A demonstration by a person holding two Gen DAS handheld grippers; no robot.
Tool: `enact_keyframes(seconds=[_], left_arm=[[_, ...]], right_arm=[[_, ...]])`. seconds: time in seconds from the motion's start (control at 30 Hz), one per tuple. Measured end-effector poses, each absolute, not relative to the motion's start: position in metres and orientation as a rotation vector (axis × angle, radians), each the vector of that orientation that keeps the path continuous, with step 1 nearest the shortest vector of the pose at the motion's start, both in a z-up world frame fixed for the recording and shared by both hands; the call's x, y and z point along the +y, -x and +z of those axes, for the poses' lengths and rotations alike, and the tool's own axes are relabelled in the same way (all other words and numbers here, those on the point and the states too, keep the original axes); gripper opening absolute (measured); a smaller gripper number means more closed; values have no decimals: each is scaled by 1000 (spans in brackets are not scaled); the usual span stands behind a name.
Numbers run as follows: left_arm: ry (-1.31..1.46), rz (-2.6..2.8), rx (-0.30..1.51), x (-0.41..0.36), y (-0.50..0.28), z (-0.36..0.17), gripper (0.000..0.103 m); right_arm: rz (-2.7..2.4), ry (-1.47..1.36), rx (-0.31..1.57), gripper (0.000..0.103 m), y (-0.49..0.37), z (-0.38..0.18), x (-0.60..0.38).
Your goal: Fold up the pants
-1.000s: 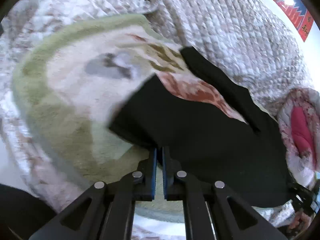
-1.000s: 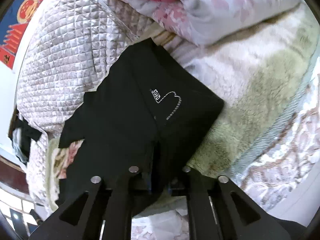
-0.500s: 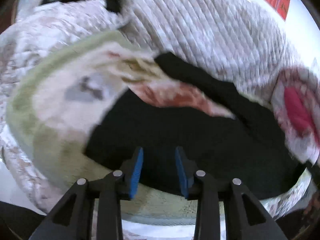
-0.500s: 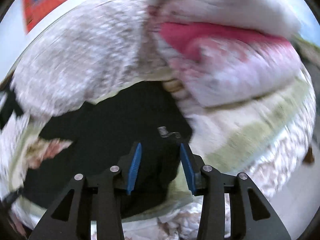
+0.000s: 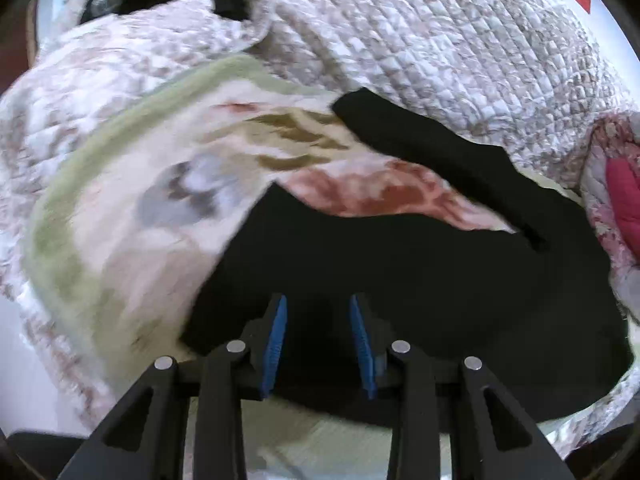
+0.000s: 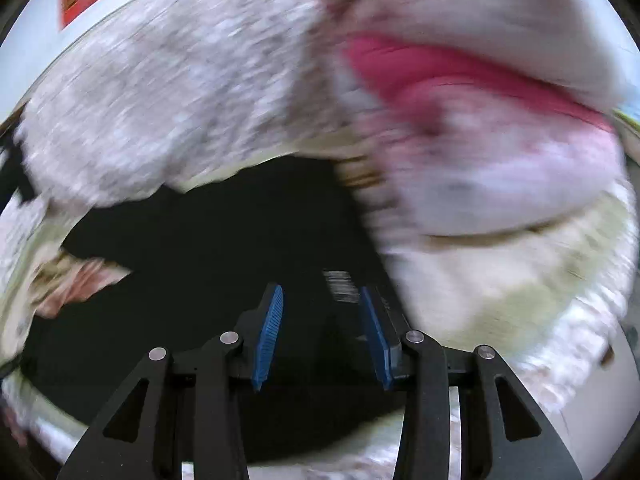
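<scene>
On bed, L wrist view: green-edged floral blanket [image 5: 120, 208] fills left and centre of frame; quilted bedspread [image 5: 420, 40] runs across top. Black pants [image 5: 420, 280] lie flat on blanket, lower centre to right edge, one narrow leg strip angling up to frame centre. Pink-and-white pillow [image 5: 616, 200] at far right. Left gripper [image 5: 318, 336] at bottom centre: jaws have just been opening, blue pads [image 5: 276, 340] apart, nothing pinched; pants edge lies under and between them, no grip.

R wrist view, heavily blurred: pants [image 6: 208, 248] occupy lower left to centre. Right gripper [image 6: 322, 332] bottom centre: jaws likewise just opened, pads apart, fabric beneath, not clamped. Pillow [image 6: 480, 120] upper right.
</scene>
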State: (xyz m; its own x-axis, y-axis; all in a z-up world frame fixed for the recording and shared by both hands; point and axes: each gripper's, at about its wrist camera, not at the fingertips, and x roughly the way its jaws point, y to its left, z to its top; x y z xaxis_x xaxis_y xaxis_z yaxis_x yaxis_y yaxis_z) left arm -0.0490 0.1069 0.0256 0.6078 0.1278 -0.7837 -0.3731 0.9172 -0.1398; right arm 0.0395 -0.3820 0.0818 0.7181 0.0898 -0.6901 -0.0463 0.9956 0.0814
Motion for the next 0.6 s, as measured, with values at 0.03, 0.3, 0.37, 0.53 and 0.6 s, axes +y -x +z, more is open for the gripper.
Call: enact_keyframes(seconds=[0.03, 0.3, 0.37, 0.53, 0.6], left_arm=[[299, 289, 878, 109, 41, 22, 36], [300, 390, 885, 143, 28, 13, 35], [305, 405, 856, 150, 26, 23, 35], [277, 201, 887, 134, -6, 31, 36], [270, 127, 939, 124, -23, 21, 36]], right_arm=[[96, -52, 779, 42, -46, 78, -375], [135, 28, 951, 42, -98, 34, -345], [149, 13, 930, 42, -100, 41, -343], [208, -9, 906, 42, -118, 54, -323], [238, -1, 897, 42, -121, 55, -314]])
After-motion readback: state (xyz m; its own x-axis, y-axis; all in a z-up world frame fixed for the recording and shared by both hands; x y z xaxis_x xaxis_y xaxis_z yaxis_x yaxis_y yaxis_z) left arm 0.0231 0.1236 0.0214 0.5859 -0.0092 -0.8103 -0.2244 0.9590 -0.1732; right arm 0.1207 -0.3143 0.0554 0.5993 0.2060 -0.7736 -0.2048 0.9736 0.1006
